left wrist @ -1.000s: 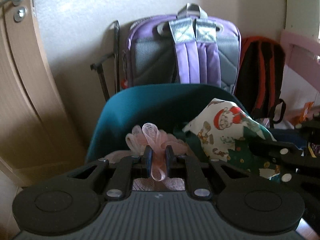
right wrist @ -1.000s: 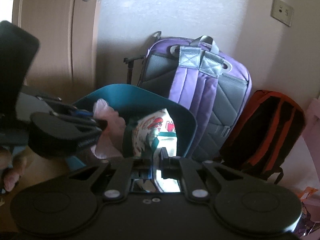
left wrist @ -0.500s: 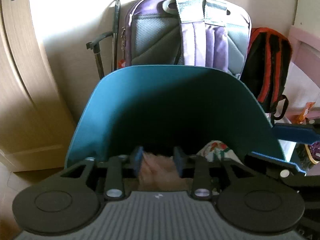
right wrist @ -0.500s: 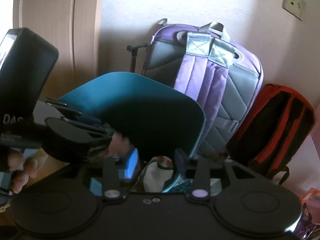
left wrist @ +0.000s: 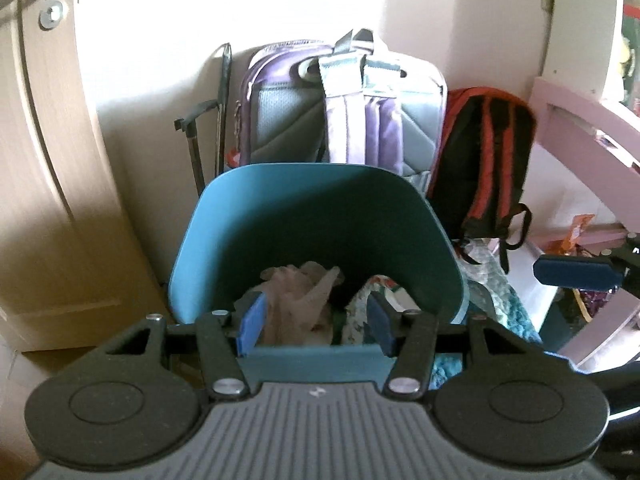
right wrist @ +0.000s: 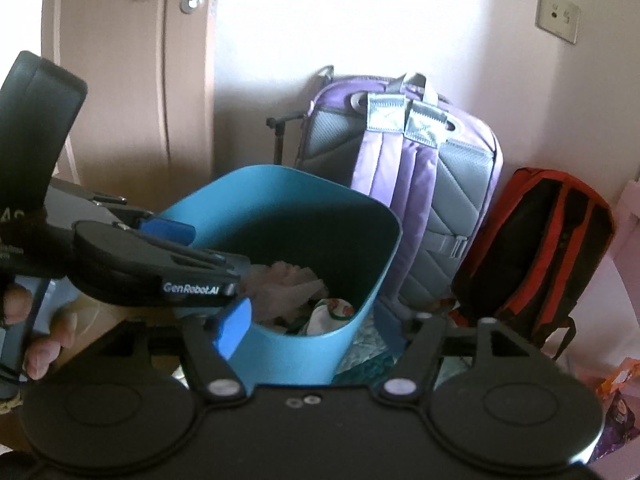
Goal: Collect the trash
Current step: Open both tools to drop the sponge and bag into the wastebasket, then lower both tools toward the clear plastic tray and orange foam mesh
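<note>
Pink net trash (left wrist: 298, 296) and the printed wrapper (left wrist: 370, 300) now lie inside the teal bin (left wrist: 320, 200). A second ago both claws pinched them. Now the left claw (left wrist: 316, 320) and right claw (right wrist: 320, 320) are apart and empty.

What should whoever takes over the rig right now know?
Left gripper: jaws open, empty, at the near rim of the teal bin.
Right gripper: jaws open, empty, beside the same bin.
Pink mesh wad and printed cloth lie inside the bin.
Done: both pieces are in.
Left: an orange wrapper lies by the pink furniture, possibly trash. Backpacks against the wall are not.
</note>
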Demonstrator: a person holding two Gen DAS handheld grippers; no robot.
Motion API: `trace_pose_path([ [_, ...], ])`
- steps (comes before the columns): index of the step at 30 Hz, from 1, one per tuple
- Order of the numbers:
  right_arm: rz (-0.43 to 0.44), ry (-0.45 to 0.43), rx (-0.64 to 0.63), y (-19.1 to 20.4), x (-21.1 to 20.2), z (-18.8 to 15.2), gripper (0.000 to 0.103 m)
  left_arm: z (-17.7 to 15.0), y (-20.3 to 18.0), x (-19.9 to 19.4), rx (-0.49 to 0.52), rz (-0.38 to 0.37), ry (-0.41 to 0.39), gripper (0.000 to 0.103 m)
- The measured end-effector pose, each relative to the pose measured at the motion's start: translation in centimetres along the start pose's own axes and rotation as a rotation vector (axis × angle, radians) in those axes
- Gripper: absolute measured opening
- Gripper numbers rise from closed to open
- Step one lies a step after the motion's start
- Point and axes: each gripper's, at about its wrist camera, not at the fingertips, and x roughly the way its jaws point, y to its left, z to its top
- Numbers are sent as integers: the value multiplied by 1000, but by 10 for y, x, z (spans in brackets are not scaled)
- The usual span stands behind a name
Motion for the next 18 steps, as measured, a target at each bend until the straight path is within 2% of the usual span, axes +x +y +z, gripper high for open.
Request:
trace_pose_path([
  [5, 8, -19, 9, 8, -32, -11, 77, -15, -4, -33, 11, -8, -17, 57],
  [8, 26, -29, 23, 12, -47, -20, 86, -30, -2, -49, 0, -18, -16, 66],
  [14, 80, -28, 36, 18, -65, -48, 91, -69, 4, -65, 1, -35, 11, 69],
  [18, 119, -10, 45, 25, -66, -72, 95, -92, 11, -67, -18, -38, 26, 80],
])
